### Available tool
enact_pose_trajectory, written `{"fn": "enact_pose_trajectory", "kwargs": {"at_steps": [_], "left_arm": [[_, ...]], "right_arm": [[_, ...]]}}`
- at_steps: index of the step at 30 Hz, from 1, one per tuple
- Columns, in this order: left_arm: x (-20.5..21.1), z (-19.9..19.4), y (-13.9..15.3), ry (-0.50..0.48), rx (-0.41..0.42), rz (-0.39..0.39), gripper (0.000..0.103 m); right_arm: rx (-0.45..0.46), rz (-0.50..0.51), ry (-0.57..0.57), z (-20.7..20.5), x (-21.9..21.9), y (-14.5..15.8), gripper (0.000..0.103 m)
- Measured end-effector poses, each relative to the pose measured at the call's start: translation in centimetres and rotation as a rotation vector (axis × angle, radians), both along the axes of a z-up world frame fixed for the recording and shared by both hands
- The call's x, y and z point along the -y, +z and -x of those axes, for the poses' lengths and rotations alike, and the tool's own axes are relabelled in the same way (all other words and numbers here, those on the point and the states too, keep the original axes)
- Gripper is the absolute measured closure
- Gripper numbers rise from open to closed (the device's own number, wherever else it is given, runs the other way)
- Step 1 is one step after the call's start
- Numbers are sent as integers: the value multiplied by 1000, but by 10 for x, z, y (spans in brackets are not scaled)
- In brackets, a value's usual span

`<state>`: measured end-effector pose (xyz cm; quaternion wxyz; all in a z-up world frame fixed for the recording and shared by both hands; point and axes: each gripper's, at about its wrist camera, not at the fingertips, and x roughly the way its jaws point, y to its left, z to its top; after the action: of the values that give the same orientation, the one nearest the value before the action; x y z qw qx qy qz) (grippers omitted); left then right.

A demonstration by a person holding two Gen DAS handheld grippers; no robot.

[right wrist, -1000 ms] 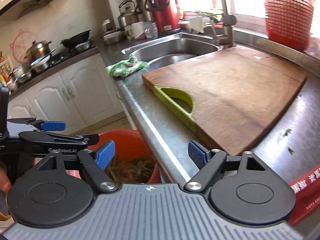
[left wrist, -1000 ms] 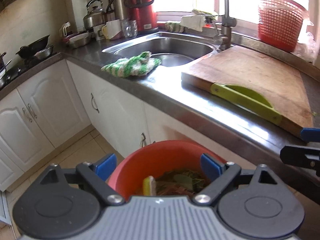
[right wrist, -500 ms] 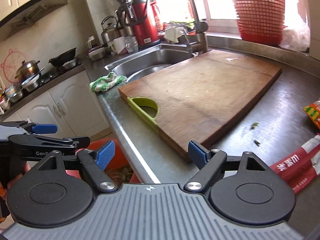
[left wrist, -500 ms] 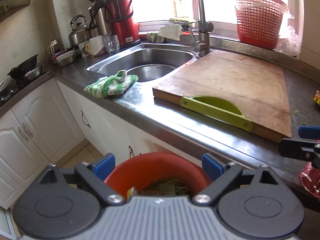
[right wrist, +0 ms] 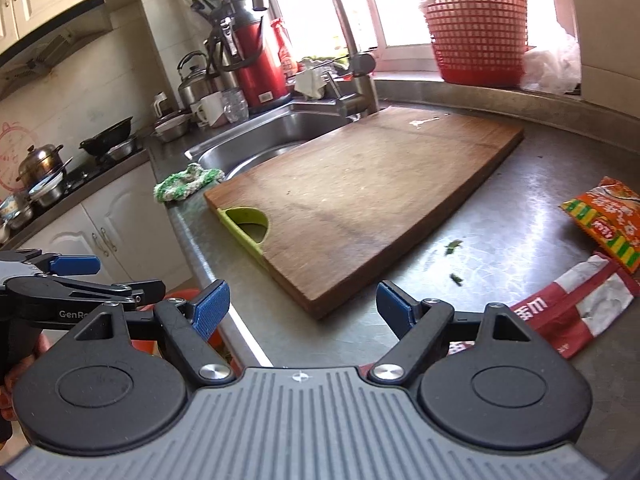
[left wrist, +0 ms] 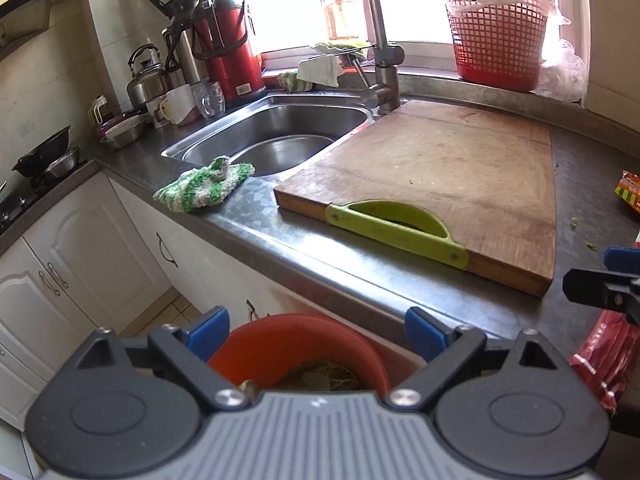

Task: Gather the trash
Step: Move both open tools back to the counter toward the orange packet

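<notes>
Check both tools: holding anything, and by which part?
Nothing held. The left tool is open above the orange bin; the right tool is open over the counter, short of the red wrapper.

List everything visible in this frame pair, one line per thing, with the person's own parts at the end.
Red wrapper: 1, red and white, counter right of board, flat.
Orange packet: 1, orange, yellow and green, counter beyond the red wrapper.
Green scraps: 2 bits, counter between board and wrappers.
Bucket: 1, orange, below counter edge, vegetable waste inside.
Cutting board: 1, wood with green handle, beside sink.
Cloth: 1, green and white, sink rim.
Sink: 1, steel.
Basket: 1, red, windowsill.
Thermos: 1, red, behind sink.
Kettle: 1, steel.
Left gripper: open, over bucket.
Right gripper: open, over counter edge.
</notes>
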<state>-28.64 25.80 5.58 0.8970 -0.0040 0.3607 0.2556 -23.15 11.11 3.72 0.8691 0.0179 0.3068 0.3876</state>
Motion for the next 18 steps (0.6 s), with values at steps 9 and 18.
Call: {"fn": "enact_pose_trajectory", "kwargs": {"at_steps": [9, 18], "left_arm": [[22, -12, 9, -31, 13, -30, 8], [40, -25, 13, -53, 14, -60, 8]], "right_arm": [[-4, -10, -68, 0, 20, -3, 3], [16, -22, -127, 5, 42, -1, 3]]}}
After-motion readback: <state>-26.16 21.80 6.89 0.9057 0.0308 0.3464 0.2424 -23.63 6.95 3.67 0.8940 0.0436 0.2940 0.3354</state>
